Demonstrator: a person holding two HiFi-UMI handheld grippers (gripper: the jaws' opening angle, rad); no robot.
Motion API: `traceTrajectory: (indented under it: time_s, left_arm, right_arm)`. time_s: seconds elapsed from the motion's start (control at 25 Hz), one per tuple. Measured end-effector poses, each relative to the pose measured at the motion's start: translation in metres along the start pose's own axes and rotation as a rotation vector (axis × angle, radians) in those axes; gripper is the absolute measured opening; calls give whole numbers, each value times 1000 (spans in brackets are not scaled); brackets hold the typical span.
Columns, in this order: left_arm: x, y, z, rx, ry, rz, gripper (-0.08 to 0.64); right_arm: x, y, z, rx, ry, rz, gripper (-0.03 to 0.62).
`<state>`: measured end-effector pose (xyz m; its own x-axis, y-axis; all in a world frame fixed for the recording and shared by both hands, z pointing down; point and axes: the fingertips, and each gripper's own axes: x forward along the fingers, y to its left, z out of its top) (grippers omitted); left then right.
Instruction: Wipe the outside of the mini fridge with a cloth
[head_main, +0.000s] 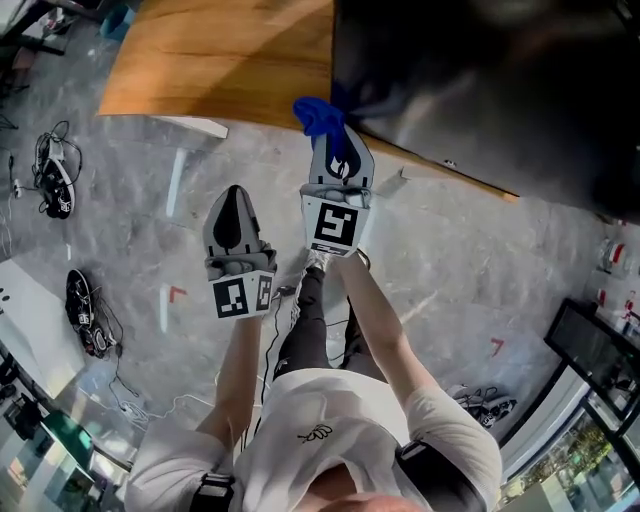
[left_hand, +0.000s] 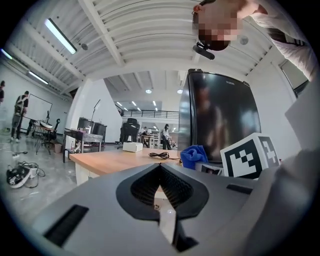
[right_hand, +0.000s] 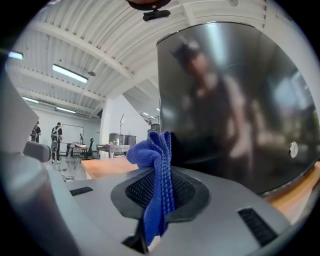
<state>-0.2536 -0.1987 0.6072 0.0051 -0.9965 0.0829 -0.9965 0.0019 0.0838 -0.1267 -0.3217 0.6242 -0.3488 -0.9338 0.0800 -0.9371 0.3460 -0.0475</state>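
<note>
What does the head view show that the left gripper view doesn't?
Only the head view: the person's arms and red floor marks. Only the left gripper view: the left gripper with jaws shut on nothing, plus a white box and a cable on the table. Both: the cloth in the right gripper, and the fridge.

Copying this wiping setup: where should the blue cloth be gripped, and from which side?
Pinch the cloth at its gathered folds, as the right gripper does, from the side opposite the mini fridge; its bunched end juts past the tips as a pad.
</note>
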Motion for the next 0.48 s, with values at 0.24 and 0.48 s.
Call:
traceTrajectory:
  time_s: [0.24,0.48]
  left_arm:
    - [-1,-13,-5,1,14,-35,5]
    - [8,-59,0,-3,7,-112,5]
  right_arm:
    - [-5,-4,2,-21,3,-7,61]
    - [-32,-42,2,-30,22,-59,61]
